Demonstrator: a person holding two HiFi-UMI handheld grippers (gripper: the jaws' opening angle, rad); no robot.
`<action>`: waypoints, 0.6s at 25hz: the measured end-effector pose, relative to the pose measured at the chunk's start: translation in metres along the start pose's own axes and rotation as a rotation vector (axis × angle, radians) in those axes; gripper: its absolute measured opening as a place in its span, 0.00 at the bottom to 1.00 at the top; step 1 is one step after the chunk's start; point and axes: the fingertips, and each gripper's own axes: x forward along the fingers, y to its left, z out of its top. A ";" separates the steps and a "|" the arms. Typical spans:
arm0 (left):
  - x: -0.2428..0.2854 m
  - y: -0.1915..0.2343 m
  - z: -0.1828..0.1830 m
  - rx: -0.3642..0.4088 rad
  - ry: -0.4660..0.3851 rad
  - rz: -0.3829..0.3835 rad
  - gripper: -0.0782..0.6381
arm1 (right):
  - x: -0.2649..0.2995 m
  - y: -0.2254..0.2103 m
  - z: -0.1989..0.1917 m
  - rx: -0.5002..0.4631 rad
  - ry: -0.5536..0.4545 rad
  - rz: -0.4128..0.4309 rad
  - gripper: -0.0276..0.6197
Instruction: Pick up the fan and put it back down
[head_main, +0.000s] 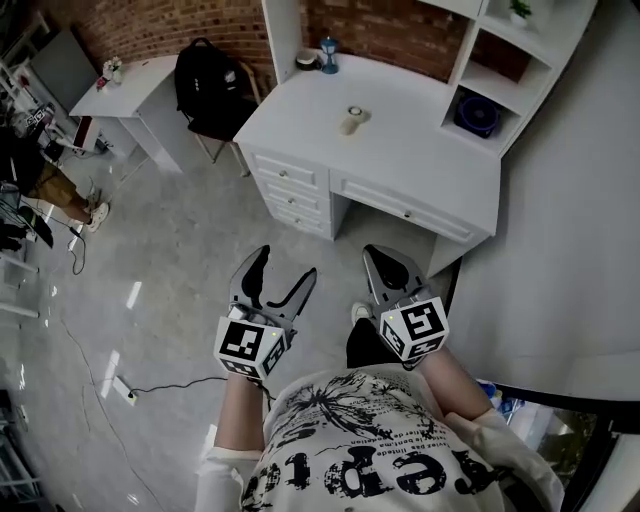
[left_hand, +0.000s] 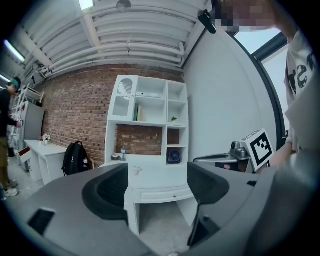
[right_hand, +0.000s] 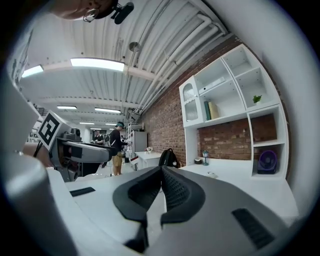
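Two grippers hang close to the person's body, well short of the desk (head_main: 400, 165), and neither holds anything. The left gripper (head_main: 285, 265) has its fingers (left_hand: 107, 192) spread wide, with only the distant desk and floor visible in the gap. The right gripper (head_main: 385, 262) has its fingers (right_hand: 177, 190) pressed together on nothing. The fan (head_main: 476, 113), a small dark blue round one, stands upright in the lowest open cubby of the white shelf unit (head_main: 520, 95) at the desk's far right end, its round face turned out toward the room. From both grippers it lies ahead and off to the right, so the right gripper is the nearer of the two and looks the likelier one to make the pick. It would first have to open, and the person would have to step in, since the fan is far beyond reach from here. The cubby walls sit close around the fan, so I judge that the approach must come straight in from the open front, with the fingers going either side of the body. How the fan's base is shaped is too small to tell.
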 end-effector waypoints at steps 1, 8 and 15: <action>0.018 0.005 0.002 0.002 0.001 0.007 0.60 | 0.012 -0.015 0.001 -0.001 -0.003 0.008 0.07; 0.157 0.041 0.030 0.014 0.002 0.036 0.60 | 0.096 -0.142 0.023 0.016 -0.020 0.006 0.07; 0.273 0.059 0.047 0.020 0.011 0.023 0.60 | 0.145 -0.244 0.038 -0.009 -0.020 -0.019 0.07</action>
